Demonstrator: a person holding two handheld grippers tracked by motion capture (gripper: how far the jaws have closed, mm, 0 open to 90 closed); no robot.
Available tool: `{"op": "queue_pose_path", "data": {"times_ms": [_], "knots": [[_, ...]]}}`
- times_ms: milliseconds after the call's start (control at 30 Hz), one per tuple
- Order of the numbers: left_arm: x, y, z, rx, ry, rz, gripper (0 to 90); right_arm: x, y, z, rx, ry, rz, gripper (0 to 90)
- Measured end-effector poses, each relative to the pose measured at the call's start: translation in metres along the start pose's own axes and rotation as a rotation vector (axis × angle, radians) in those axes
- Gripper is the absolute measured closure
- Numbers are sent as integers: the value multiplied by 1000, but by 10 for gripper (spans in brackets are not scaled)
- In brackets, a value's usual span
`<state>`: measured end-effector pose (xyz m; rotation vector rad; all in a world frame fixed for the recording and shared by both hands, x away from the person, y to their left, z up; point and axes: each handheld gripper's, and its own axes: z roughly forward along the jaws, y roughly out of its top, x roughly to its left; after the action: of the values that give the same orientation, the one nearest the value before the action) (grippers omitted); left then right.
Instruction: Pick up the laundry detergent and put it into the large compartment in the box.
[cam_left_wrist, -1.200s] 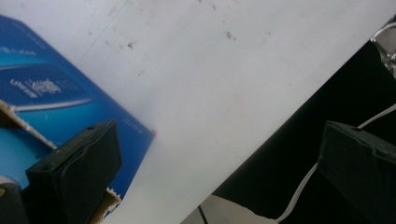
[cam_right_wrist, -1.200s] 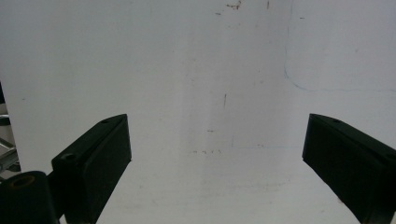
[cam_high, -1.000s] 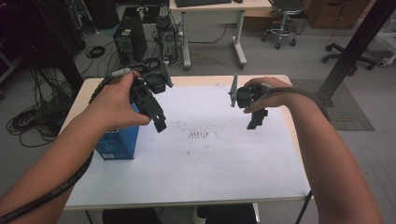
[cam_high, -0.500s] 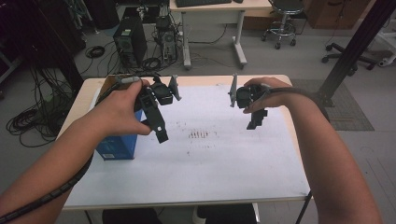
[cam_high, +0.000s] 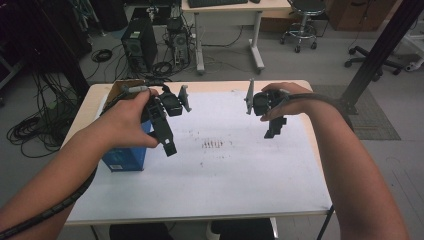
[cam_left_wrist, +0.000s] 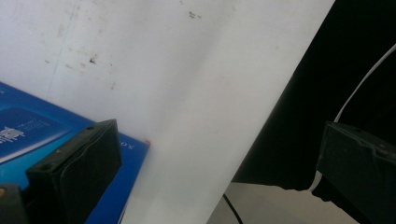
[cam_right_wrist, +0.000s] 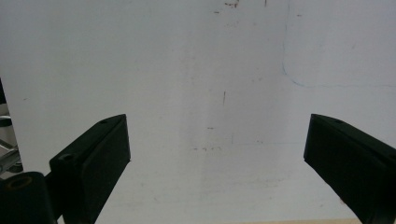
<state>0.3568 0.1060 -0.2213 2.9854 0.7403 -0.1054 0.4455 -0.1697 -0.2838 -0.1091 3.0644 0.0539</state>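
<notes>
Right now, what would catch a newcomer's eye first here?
Two hands hold black grippers above a white table, the left gripper and the right gripper, both with jaws spread wide and nothing between them. A blue box stands near the table's left edge, just beside the left gripper.

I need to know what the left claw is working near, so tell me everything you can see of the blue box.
The blue box is a small carton, apparently cardboard, with a white label or print low on its front face; the print is too small to read. It stands on the white table near its left edge, partly hidden by the person's left hand. The left claw hangs open just to its right. In the left claw view its top shows pale printing beside one jaw. Contact cannot be told.
</notes>
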Motion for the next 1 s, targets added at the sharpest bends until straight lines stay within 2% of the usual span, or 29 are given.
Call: {"op": "queue_pose_path", "data": {"times_ms": [33,133,533,867,1000], "knots": [[-1,0,1,5,-1,18,2,0,1,0,1,1,1,72],[-1,0,3,11,-9,28,2,0,2,0,2,0,-2,72],[-1,6,8,13,-9,118,2,1,2,2,6,3,0,71],[1,10,9,8,0,129,2,1,0,5,8,7,3,71],[2,10,9,8,2,122,2,1,-1,4,7,8,6,71]]}}
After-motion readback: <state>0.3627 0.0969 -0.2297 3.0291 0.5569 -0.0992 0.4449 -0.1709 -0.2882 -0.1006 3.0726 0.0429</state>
